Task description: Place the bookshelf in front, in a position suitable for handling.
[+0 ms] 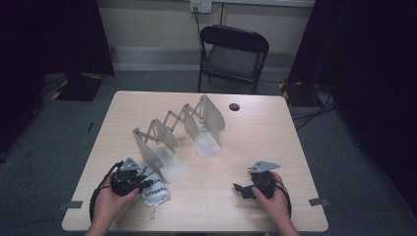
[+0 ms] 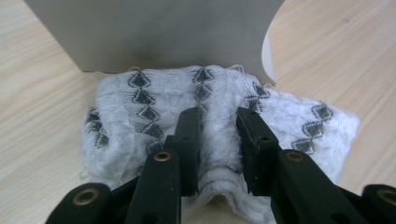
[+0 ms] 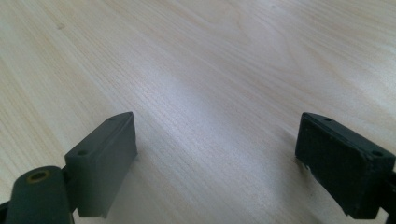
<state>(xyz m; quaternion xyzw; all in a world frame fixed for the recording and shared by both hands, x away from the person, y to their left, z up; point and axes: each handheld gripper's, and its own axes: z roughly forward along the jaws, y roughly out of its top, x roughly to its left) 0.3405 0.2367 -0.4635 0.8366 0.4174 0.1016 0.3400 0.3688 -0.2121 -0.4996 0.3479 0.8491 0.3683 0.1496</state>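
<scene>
While the left gripper [image 2: 218,126] pinches a ridge of the white patterned cloth [image 2: 149,100], that cloth lies bunched on the table [image 1: 255,132], touching the near plate of the folding metal rack [image 1: 162,142], probably for loading. Right gripper [image 3: 215,158]: jaws wide, empty, parked on bare wood.

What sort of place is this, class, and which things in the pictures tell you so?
Probably a recording room or lab, not a home. A plain wooden table stands on grey carpet between dark curtains, with a folding chair and cables on the floor. A person's hands work two grippers there.
</scene>
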